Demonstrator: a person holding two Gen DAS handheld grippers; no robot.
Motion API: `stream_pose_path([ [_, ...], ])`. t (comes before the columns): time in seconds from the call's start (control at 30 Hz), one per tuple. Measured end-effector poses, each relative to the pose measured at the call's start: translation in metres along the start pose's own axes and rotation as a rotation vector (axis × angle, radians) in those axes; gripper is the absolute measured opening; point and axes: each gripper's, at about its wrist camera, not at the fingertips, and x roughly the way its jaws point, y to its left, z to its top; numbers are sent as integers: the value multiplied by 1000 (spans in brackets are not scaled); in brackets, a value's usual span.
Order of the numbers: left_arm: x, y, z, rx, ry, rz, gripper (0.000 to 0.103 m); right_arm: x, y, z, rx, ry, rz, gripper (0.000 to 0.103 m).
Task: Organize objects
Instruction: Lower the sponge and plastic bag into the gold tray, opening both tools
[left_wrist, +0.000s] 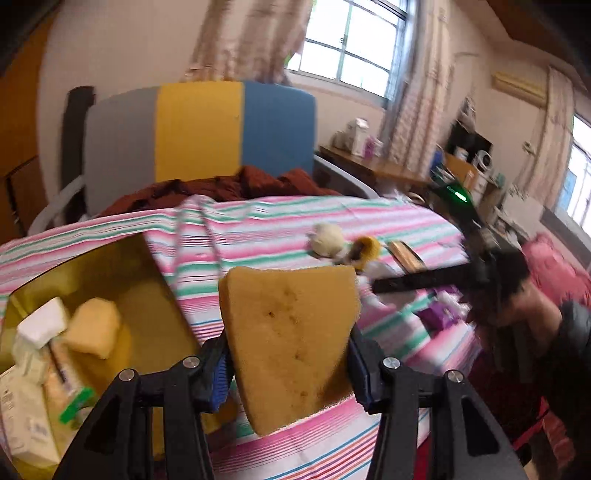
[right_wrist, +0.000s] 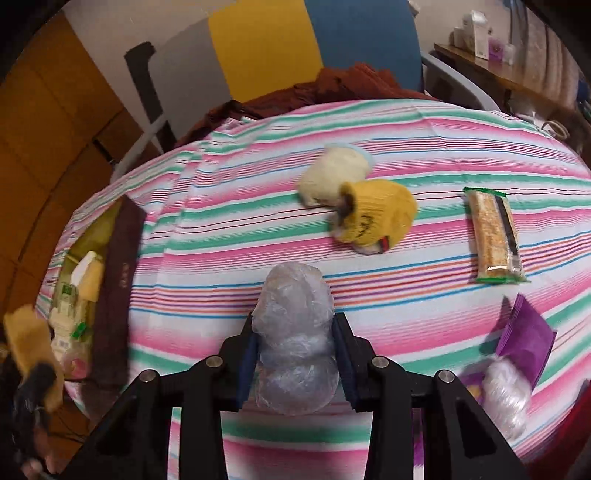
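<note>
My left gripper (left_wrist: 288, 363) is shut on a yellow sponge (left_wrist: 288, 332), held in the air above the striped bed, just right of an open box (left_wrist: 155, 295). The box holds another sponge (left_wrist: 94, 326), a white block and small cartons. My right gripper (right_wrist: 295, 354) is shut on a crumpled clear plastic bundle (right_wrist: 295, 339) above the striped sheet (right_wrist: 258, 236). In the right wrist view the same box (right_wrist: 118, 266) lies at the far left, and the sponge in the left gripper (right_wrist: 31, 339) shows at the left edge.
On the sheet lie a cream sock (right_wrist: 332, 173), a yellow sock (right_wrist: 376, 218), a wrapped snack bar (right_wrist: 495, 236), a purple packet (right_wrist: 524, 339) and another clear bundle (right_wrist: 504, 398). A dark red blanket (left_wrist: 229, 188) and a grey, yellow and blue headboard (left_wrist: 199, 129) stand behind.
</note>
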Motion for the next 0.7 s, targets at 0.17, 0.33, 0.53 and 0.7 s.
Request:
stream_pose_path([
  [0.17,-16,42,1,-95,-21,74,52,-18,36,-8,-22,-34,70,40],
  [0.33,-23,85,2,-181,-29,154,52,-24,101,0,-121,-51,160,40],
  [0.53,-24,142,11,-268,-22,234,53,-8,180,5,-222,-16,247,40],
  [0.7,-11,180,31,-289,-15,312,57,14,226,16,-261,3,261,40],
])
